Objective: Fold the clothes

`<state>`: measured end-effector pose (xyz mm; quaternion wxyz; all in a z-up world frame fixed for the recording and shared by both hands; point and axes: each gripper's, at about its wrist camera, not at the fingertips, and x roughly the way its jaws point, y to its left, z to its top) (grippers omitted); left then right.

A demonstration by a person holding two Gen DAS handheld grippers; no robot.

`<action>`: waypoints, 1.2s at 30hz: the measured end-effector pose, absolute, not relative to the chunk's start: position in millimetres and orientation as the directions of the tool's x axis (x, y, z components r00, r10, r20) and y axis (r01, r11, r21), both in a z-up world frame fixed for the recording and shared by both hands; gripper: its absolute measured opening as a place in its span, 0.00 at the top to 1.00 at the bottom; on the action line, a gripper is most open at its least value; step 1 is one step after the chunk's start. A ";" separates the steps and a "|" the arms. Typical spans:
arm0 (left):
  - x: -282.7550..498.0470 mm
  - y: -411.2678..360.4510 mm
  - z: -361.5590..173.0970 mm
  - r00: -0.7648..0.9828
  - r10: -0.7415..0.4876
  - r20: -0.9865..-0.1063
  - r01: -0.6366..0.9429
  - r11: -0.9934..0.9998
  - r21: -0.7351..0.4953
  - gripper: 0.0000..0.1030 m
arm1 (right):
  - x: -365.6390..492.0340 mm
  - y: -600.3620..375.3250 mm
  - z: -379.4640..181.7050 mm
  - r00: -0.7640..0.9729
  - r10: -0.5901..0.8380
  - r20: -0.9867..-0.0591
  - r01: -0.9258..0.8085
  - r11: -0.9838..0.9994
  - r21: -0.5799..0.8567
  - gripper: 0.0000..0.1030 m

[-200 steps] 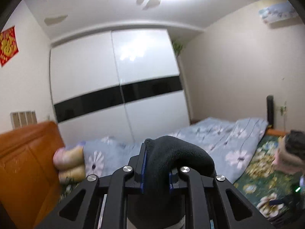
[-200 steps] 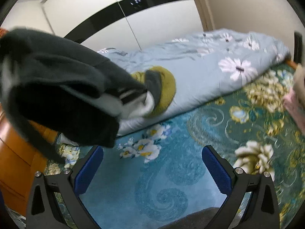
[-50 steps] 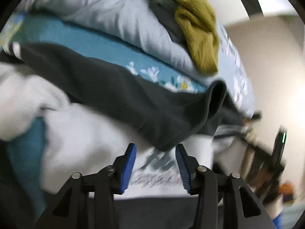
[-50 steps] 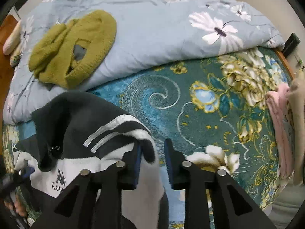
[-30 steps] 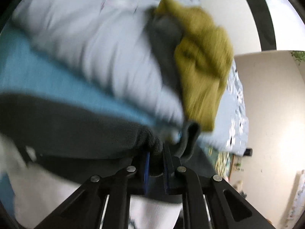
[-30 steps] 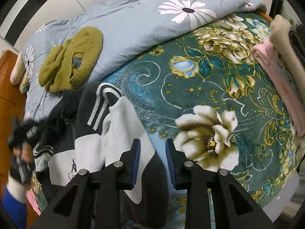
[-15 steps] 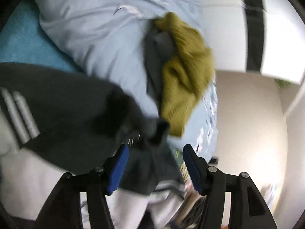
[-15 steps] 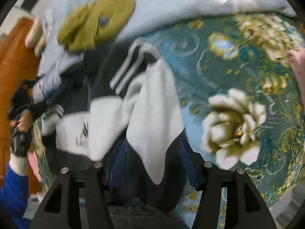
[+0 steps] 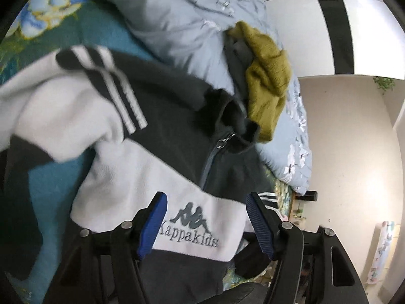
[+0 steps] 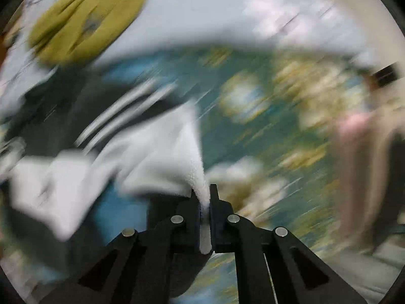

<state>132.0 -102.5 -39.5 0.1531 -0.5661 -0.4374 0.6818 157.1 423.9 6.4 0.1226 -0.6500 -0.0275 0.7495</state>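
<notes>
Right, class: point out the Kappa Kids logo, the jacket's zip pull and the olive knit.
Kappa Kids logo (image 9: pixel 189 219), left wrist view, figure emblem.
zip pull (image 9: pixel 222 142), left wrist view, metal tab.
olive knit (image 9: pixel 268 76), left wrist view, bunched middle.

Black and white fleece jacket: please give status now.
Left tool open above black and white fleece jacket. Right tool shut on its white edge. Olive knitted sweater beside collar, not blocking.

Quilt (image 9: pixel 182 17) and olive sweater (image 9: pixel 265 76) crowd jacket (image 9: pixel 162 131), bedspread (image 10: pixel 253 131) open beside

Left tool (image 9: pixel 206 221) was matte black with ribbed blue pads (image 9: pixel 258 224) and round silver screws; right tool (image 10: pixel 204 204) was black too, with matching silver screws
</notes>
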 end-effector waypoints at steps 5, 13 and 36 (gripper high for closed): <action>128.7 -95.0 -33.8 -0.302 0.719 -0.627 0.273 -0.565 -0.779 0.33 | 130.0 449.4 9.1 -0.187 0.178 -0.966 -0.235 -0.963 -0.132 0.84; 128.9 -83.6 -44.0 -0.252 0.692 -0.676 0.304 -0.607 -0.734 0.33 | 205.1 492.6 15.5 -0.397 -0.015 -0.918 -0.376 -0.909 0.178 0.47; 107.7 -27.8 -15.8 -0.220 0.609 -0.762 0.268 -0.713 -0.648 0.33 | 267.0 554.1 -78.8 -0.653 -0.143 -0.743 -0.608 -0.486 0.628 0.73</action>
